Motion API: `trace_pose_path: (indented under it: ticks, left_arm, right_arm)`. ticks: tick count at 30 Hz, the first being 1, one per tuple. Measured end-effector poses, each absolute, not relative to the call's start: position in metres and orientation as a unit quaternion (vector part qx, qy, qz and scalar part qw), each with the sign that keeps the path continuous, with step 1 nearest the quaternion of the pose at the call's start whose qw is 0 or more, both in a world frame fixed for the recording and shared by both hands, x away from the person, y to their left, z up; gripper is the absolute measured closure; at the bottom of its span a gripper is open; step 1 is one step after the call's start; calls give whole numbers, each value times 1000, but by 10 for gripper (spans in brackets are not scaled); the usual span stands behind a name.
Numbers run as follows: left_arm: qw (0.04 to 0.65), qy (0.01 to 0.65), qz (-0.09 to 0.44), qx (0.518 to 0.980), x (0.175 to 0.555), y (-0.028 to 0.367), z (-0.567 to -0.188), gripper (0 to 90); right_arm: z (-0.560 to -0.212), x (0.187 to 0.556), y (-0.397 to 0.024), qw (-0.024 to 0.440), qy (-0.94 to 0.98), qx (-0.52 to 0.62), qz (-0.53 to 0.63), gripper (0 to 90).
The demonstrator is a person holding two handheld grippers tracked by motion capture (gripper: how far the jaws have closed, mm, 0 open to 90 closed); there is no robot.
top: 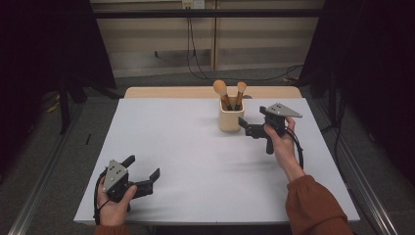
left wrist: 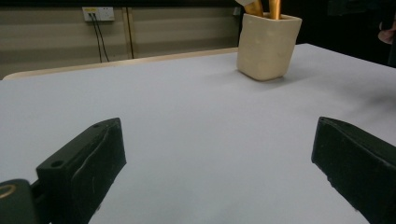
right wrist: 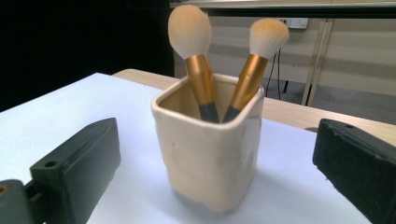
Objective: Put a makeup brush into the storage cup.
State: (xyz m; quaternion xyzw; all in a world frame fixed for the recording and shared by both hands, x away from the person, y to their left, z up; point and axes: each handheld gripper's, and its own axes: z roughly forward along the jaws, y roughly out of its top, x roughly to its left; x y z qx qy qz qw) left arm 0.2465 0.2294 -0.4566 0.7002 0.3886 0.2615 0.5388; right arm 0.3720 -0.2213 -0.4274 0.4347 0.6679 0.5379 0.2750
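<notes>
Brushes stand in a cream square cup point(top: 230, 119) straight ahead of the right gripper point(top: 250, 128), two of them, bristles up: the left brush point(right wrist: 192, 51) with the bigger, rounder head and the right brush point(right wrist: 261, 53) leaning away from it, so the gold handles cross low down inside the cup. Seen from the right gripper view, the cup point(right wrist: 210, 149) sits between the two black jaws, a little ahead of their tips, and the jaws stand wide apart with nothing between them touching either one. The gripper is released, then, and lined up on the cup without gripping it. From above, its jaw tips are just beside the cup's near side; whether one brushes the wall I cannot tell. The person's right hand point(top: 281, 139) wraps the handle, a rust-coloured sleeve point(top: 313, 205) trailing behind it.

Well apart from all this, the left gripper point(top: 144, 175) rests low over the white table point(top: 195, 161) near the person's edge, held in the left hand point(top: 115, 200). Its jaws are spread open too, holding nothing. In the left gripper view the cup point(left wrist: 267, 45) stands far ahead and off to the right of those jaws, with bare tabletop point(left wrist: 196, 121) in between.
</notes>
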Motion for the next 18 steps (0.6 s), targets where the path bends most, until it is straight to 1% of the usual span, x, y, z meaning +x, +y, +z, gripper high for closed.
trace_pose_path:
  ticks: [14,18]
  left_arm:
    - [541,389,262,698,246,230,-456,28]
    - [543,393,262,695,246,230,-456,28]
  right_arm:
    - [-432,338,-241,278,675,434,528,1]
    - [-434,328,-247,272,679,436,524,0]
